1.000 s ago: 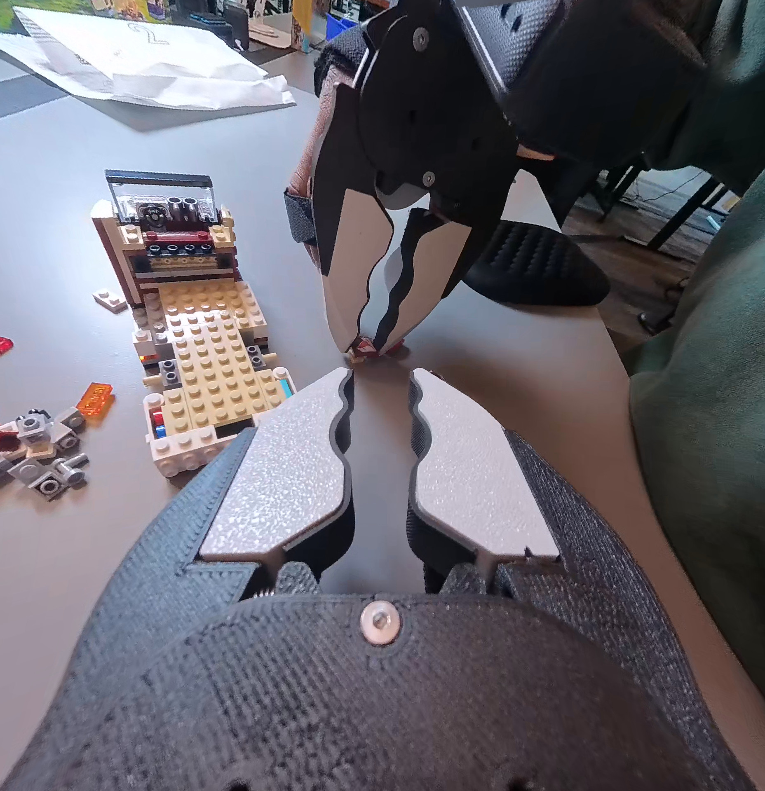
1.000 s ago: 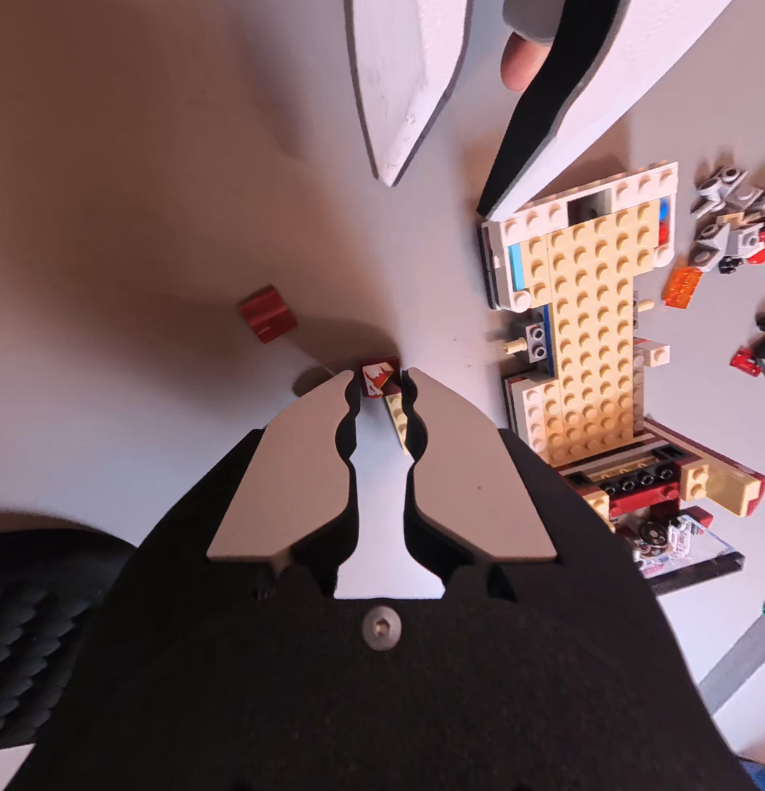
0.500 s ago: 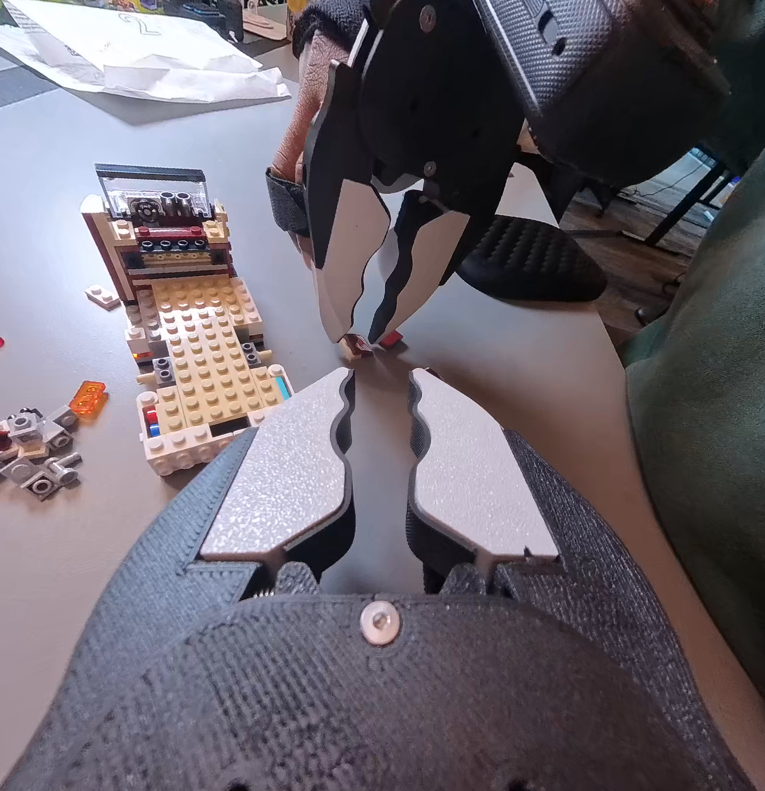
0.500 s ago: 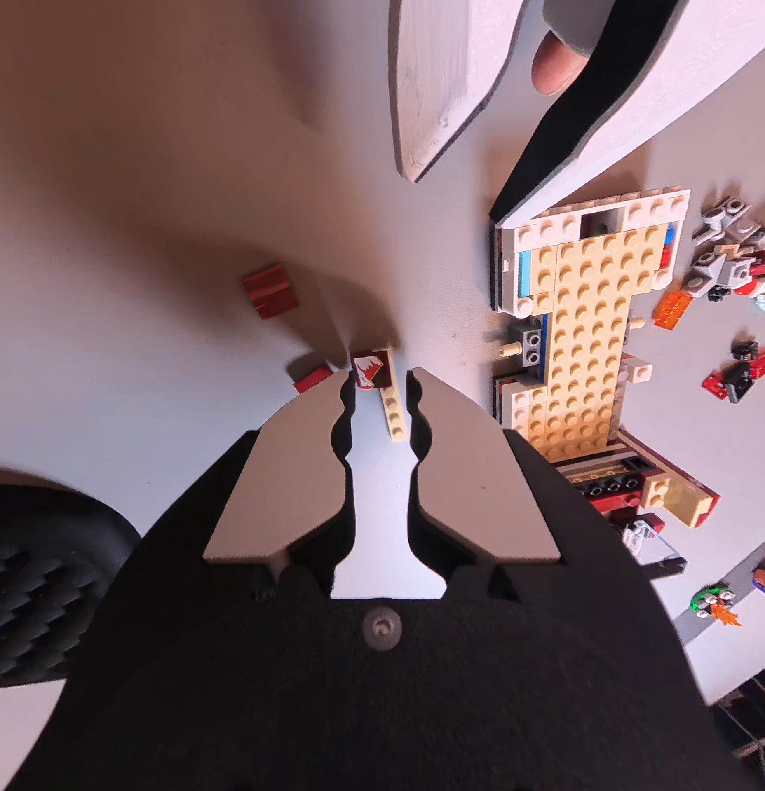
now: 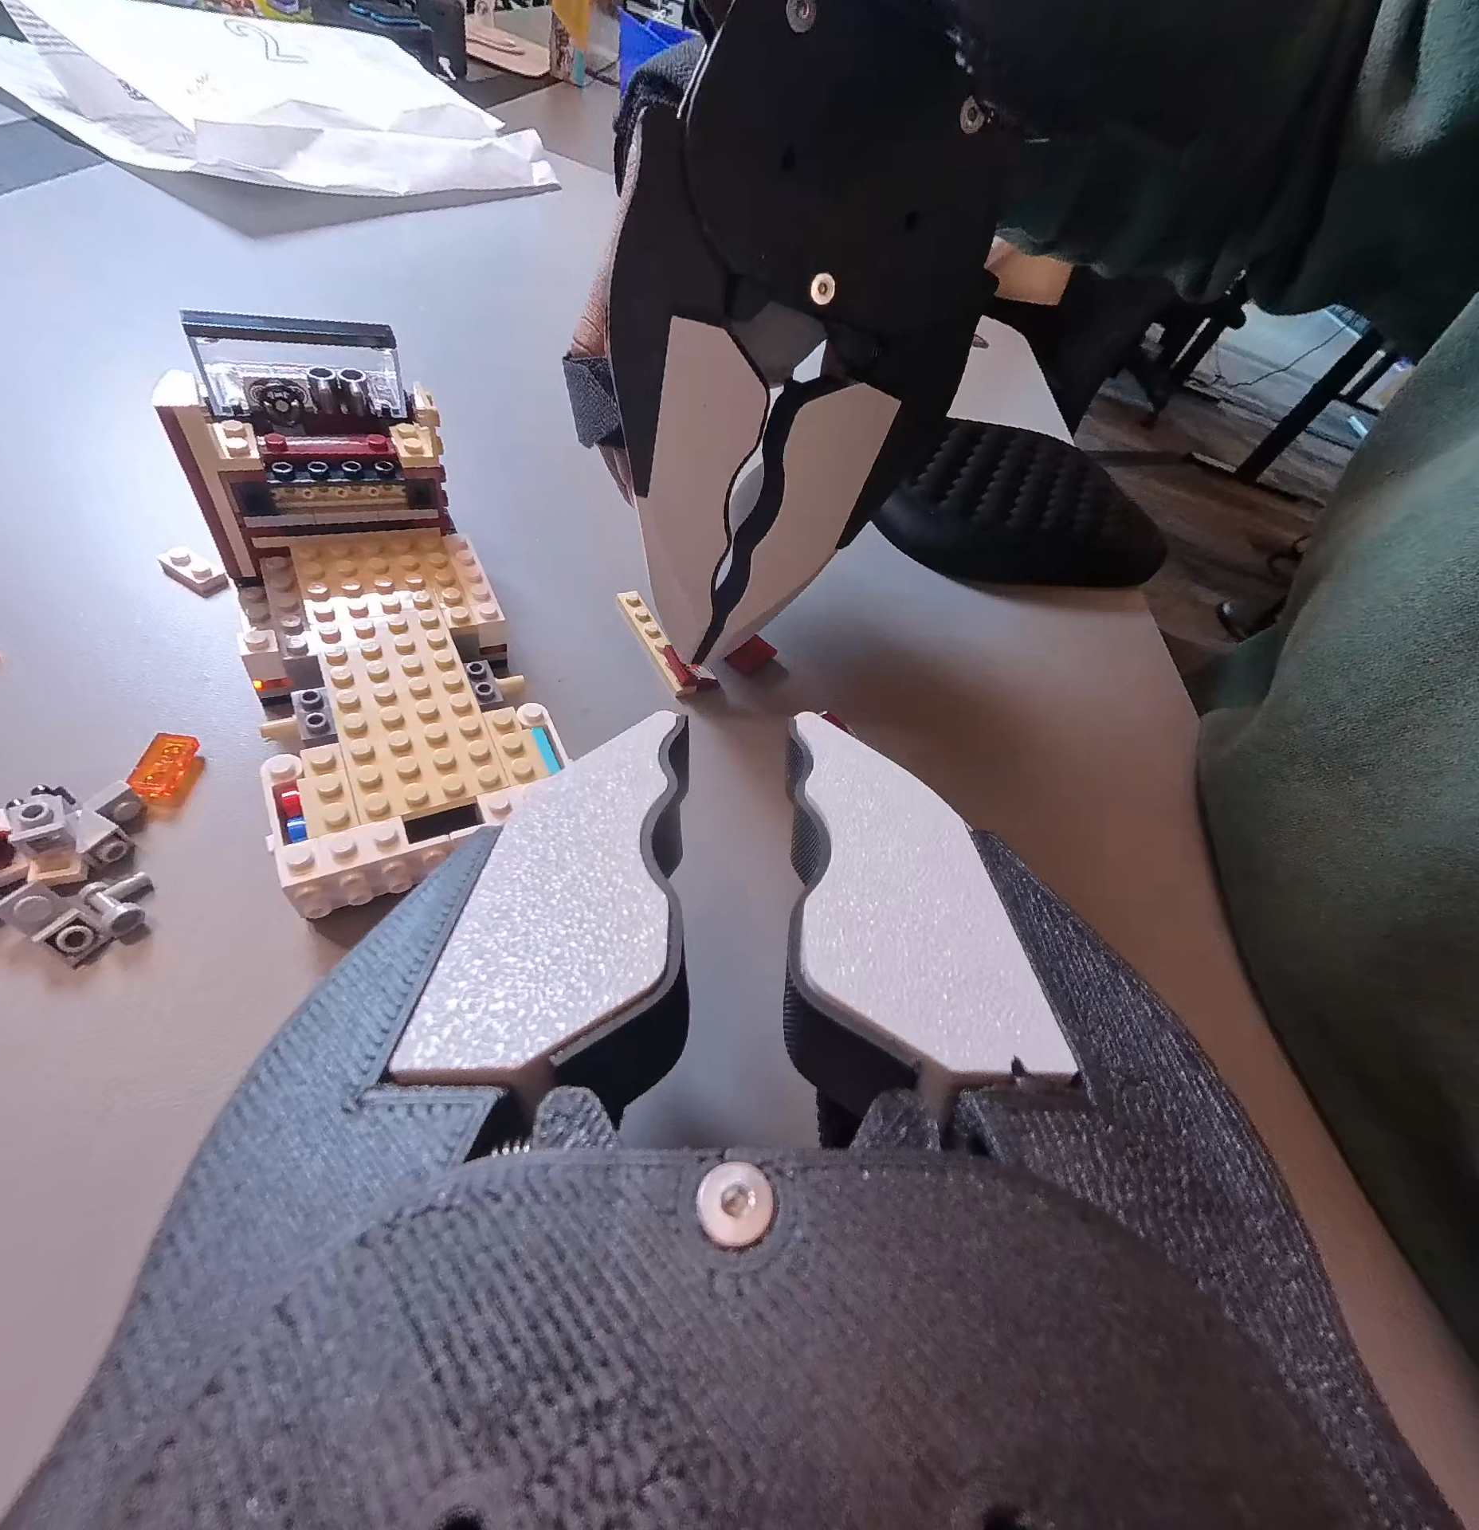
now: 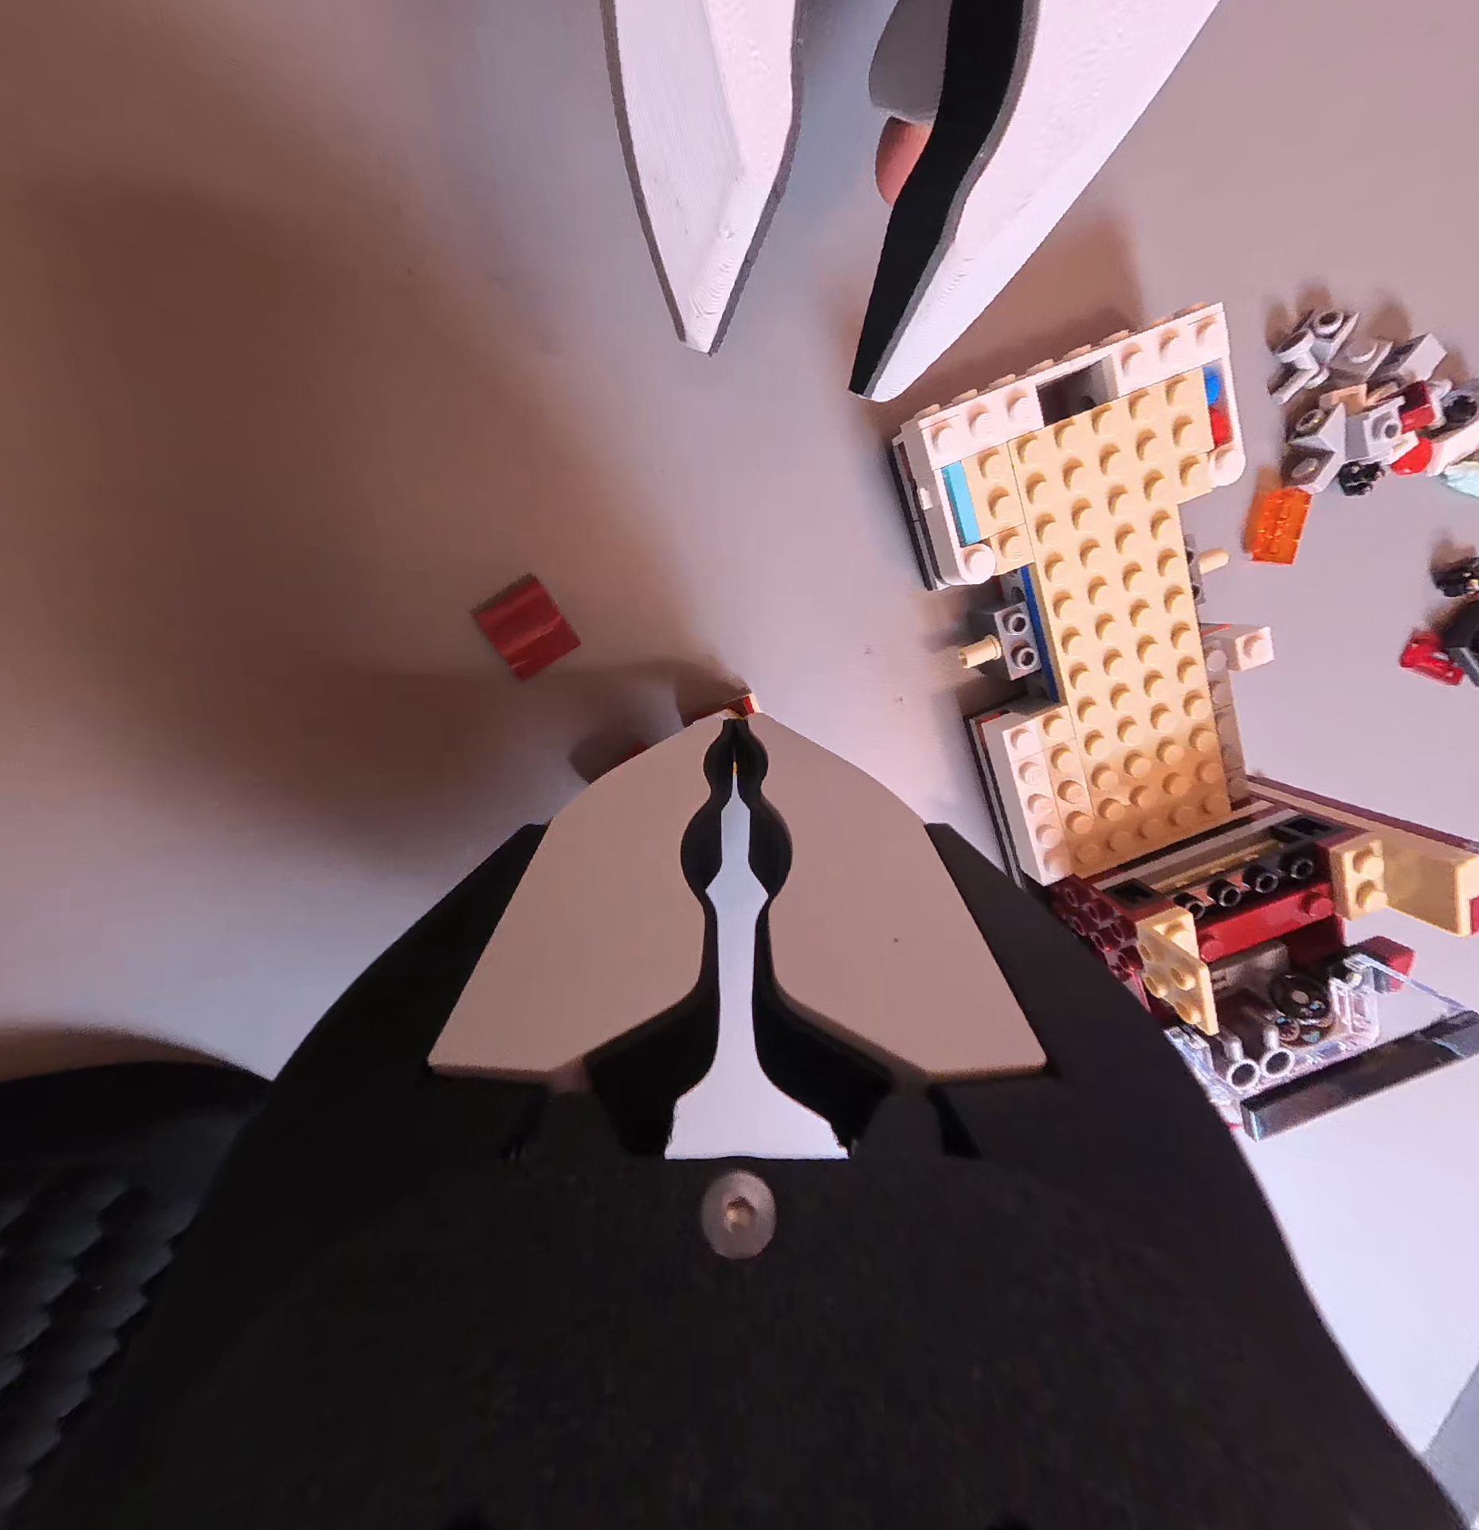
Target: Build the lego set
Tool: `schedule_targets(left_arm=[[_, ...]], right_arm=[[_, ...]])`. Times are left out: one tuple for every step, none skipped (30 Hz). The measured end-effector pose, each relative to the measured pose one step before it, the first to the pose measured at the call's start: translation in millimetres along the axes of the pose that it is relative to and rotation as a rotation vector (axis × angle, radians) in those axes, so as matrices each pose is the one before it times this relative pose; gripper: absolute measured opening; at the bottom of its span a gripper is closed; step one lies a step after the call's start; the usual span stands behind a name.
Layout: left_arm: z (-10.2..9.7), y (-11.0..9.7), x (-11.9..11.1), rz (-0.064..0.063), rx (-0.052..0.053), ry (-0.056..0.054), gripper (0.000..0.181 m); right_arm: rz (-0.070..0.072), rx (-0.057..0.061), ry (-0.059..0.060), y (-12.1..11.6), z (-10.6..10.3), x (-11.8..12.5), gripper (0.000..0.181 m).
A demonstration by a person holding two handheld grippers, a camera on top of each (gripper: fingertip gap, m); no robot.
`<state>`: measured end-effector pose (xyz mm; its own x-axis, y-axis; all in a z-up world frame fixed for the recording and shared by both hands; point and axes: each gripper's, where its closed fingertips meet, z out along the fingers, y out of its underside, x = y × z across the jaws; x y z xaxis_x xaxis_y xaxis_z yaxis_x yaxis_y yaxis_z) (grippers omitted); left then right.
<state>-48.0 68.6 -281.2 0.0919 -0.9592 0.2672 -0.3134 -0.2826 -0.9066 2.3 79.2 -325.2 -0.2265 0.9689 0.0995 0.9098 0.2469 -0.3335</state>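
The tan, white and dark red Lego model [image 5: 388, 662] lies on the grey table [image 5: 99, 414], with a clear windscreen at its far end; it also shows in the right wrist view [image 6: 1109, 621]. My right gripper [image 6: 734, 724] points down at the table, shut on a thin tan strip plate [image 5: 643, 619] with a dark red piece [image 5: 686, 672] at its end. It also shows in the left wrist view [image 5: 703, 658]. My left gripper [image 5: 736, 728] is open and empty, just in front of that strip. It shows from above in the right wrist view [image 6: 786, 368].
A red tile [image 6: 525, 625] and a dark red piece [image 5: 753, 654] lie beside the strip. Grey and red loose parts [image 5: 65, 878] and an orange tile [image 5: 166, 766] lie left of the model. A white paper bag [image 5: 264, 108] lies at the back. A black chair [image 5: 1018, 513] stands past the table edge. My right fingertips sit around 7 cm from my left ones. The red tile [image 6: 525, 625] sits 5 cm or so from the ends of my right fingers.
My right gripper has closed from open onto the tan strip with the dark red piece. The left gripper has stayed open and shifted slightly.
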Motion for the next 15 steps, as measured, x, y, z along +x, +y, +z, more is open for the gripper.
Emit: schedule_targets(left_arm=[[0.11, 0.24, 0.05, -0.0003, -0.0016, 0.0003, 0.022], [0.06, 0.13, -0.03, -0.0012, -0.0010, 0.0007, 0.022], [0.00, -0.05, 0.01, -0.0016, 0.0000, 0.0007, 0.022], [-0.05, -0.12, -0.08, -0.0013, 0.0007, 0.0002, 0.022], [-0.06, -0.04, 0.04, -0.0004, 0.0005, 0.0002, 0.022], [-0.03, 0.24, 0.12, 0.0000, -0.0009, 0.0004, 0.022], [0.12, 0.12, 0.11, 0.0013, -0.0009, 0.0000, 0.022], [0.10, 0.00, 0.16, 0.0015, -0.0008, 0.0002, 0.022], [-0.04, 0.11, 0.10, 0.0005, -0.0006, 0.0003, 0.022], [0.00, 0.00, 0.05, -0.0002, 0.0000, 0.0003, 0.022], [-0.06, -0.02, 0.08, -0.0005, 0.0004, 0.0004, 0.022], [0.06, 0.01, -0.01, -0.0004, 0.0004, 0.0007, 0.022], [0.00, 0.03, 0.16, 0.0000, 0.0000, 0.0005, 0.022], [-0.07, 0.01, 0.14, 0.0004, -0.0006, 0.0004, 0.022], [0.05, 0.08, 0.10, 0.0006, -0.0007, 0.0003, 0.022]], right_arm=[[-0.0043, -0.0079, 0.0005, 0.81, 0.63, -0.11, 0.000], [-0.0026, -0.0038, 0.0034, 0.22, 0.55, 0.48, 0.000], [0.0014, -0.0004, 0.0013, -0.17, 0.21, 0.54, 0.000], [0.0050, -0.0011, -0.0038, 0.00, 0.08, 0.12, 0.000], [0.0048, -0.0021, -0.0026, 0.18, -0.12, 0.27, 0.000], [0.0013, -0.0028, 0.0025, 0.39, 0.06, 0.83, 0.000], [-0.0008, -0.0025, 0.0022, 0.36, -0.04, 0.75, 0.000], [0.0007, -0.0020, 0.0005, 0.16, 0.07, 0.66, 0.000], [0.0012, -0.0013, 0.0007, -0.07, 0.05, 0.58, 0.000], [0.0001, -0.0015, 0.0016, -0.07, 0.13, 0.57, 0.000], [-0.0010, -0.0016, 0.0016, -0.11, 0.02, 0.56, 0.000], [-0.0019, -0.0012, -0.0016, -0.26, 0.18, 0.12, 0.000], [-0.0021, -0.0012, -0.0007, -0.19, 0.14, 0.14, 0.000], [-0.0021, -0.0021, 0.0012, -0.01, 0.08, 0.57, 0.000], [-0.0016, -0.0014, 0.0012, -0.15, -0.06, 0.66, 0.000]])
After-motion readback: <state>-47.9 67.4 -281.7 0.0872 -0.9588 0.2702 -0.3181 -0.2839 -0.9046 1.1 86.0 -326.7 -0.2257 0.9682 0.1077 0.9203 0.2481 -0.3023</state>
